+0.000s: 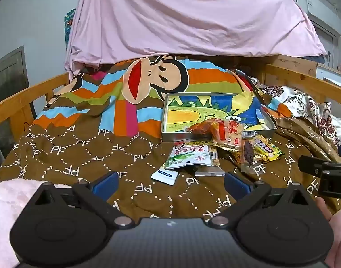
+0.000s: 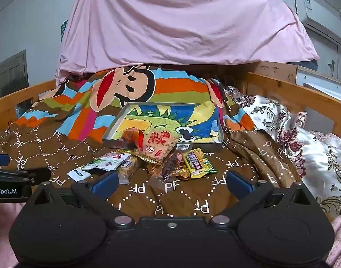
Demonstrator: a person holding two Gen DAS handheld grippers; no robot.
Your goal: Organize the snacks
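A pile of snack packets (image 1: 217,149) lies on the brown bedspread just in front of a shallow grey box (image 1: 170,135) with a dinosaur picture inside. The pile also shows in the right wrist view (image 2: 157,156), with the box (image 2: 116,143) behind it. An orange rice-cracker bag (image 2: 158,144) leans over the box's front rim. A green-white pouch (image 1: 188,156) and a yellow packet (image 2: 198,162) lie in the pile. My left gripper (image 1: 170,183) is open and empty, short of the pile. My right gripper (image 2: 171,182) is open and empty, also short of it.
The brown "PF" bedspread (image 1: 81,156) covers the bed, with a monkey-print blanket (image 1: 148,82) behind. Wooden bed rails (image 1: 20,102) run along both sides. A floral quilt (image 2: 304,138) is bunched at the right. A pink sheet (image 2: 181,22) hangs at the back.
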